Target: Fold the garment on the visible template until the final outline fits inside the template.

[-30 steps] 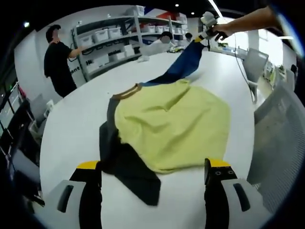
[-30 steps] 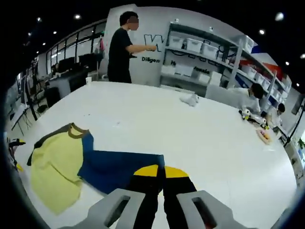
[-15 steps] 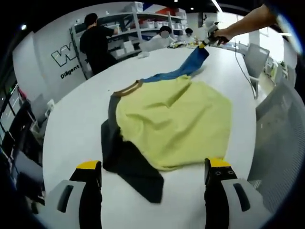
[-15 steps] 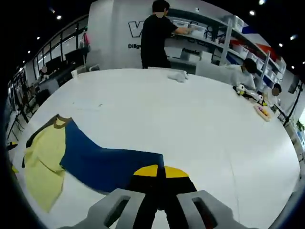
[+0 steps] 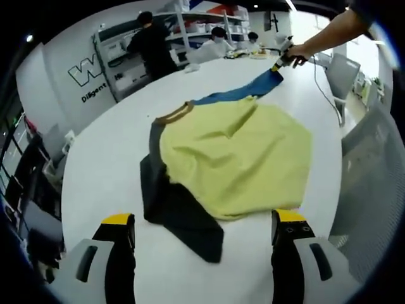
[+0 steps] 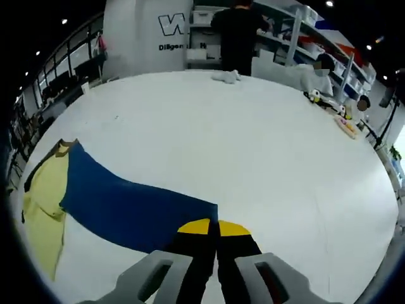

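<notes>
Two grippers are at work, and we judge the fold barely begun. At the bottom of the left gripper view, the left gripper (image 5: 202,237) hovers with its jaws spread wide and nothing between them, just short of the garment (image 5: 234,164). The garment lies spread over the middle of the white surface (image 5: 101,171): a yellow body, a dark sleeve (image 5: 180,215) trailing toward the lower left, a brown collar further up. We can make out no template outline on the surface, so we cannot judge the fit.

At the bottom of the right gripper view, the right gripper (image 6: 214,231) has its jaws pressed together on the end of the blue sleeve (image 6: 126,206), which is drawn out long and flat toward the yellow body at the left edge. In the upper right of the left gripper view, a hand (image 5: 297,52) holds that gripper.

As we see it, all the folding remains: both sleeves in, then the body.

Further off, a small white bundle (image 6: 224,76) sits at the surface's far edge, well apart. Beyond stand shelves (image 5: 190,19), several people, and a chair (image 5: 370,171) at the right; nothing blocks the garment.
</notes>
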`<state>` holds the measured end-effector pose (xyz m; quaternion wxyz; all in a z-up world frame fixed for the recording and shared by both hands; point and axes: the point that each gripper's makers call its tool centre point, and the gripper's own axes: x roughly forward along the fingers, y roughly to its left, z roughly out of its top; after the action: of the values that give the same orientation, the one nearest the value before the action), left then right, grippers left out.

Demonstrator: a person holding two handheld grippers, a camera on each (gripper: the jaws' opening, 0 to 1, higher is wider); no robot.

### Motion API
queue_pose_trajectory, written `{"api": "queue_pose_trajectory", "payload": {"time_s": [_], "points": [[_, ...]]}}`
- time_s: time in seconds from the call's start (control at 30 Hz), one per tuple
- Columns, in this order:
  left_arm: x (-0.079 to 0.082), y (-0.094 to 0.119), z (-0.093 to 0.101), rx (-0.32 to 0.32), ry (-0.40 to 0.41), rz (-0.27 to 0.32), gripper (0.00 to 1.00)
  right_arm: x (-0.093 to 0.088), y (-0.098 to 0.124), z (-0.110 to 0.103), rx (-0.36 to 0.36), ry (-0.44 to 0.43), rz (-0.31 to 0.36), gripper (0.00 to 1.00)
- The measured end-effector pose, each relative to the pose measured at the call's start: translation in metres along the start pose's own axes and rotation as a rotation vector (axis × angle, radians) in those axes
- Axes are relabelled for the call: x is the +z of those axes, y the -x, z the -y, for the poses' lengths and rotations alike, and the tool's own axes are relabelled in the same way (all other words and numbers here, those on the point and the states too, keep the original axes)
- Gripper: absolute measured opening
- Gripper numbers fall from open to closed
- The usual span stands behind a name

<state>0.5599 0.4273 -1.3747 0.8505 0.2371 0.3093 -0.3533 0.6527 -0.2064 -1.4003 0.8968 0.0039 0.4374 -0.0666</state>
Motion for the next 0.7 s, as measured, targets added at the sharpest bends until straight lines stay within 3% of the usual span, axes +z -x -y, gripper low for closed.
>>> {"api": "queue_pose_trajectory", "payload": {"time_s": [0.07,0.2,0.3,0.53,0.7], "points": [[-0.001,0.0,-0.001,0.001,0.001,-0.005,0.86,-0.002,-0.002,0.0,0.0,0.01,-0.001,0.0],[-0.001,-0.002,0.0,0.0,0.005,-0.006,0.86,0.004,0.002,0.018,-0.093,0.111,0.036,0.02],[0.001,-0.003,0.003,-0.008,-0.002,-0.004,0.86,0.002,0.007,0.019,-0.082,0.104,0.037,0.12],[0.002,-0.008,0.006,-0.02,-0.006,0.012,0.86,0.002,0.023,0.02,-0.069,0.133,0.066,0.14],[-0.003,-0.007,0.005,-0.02,0.004,0.015,0.86,0.009,0.037,0.005,-0.033,0.153,0.114,0.23]]}}
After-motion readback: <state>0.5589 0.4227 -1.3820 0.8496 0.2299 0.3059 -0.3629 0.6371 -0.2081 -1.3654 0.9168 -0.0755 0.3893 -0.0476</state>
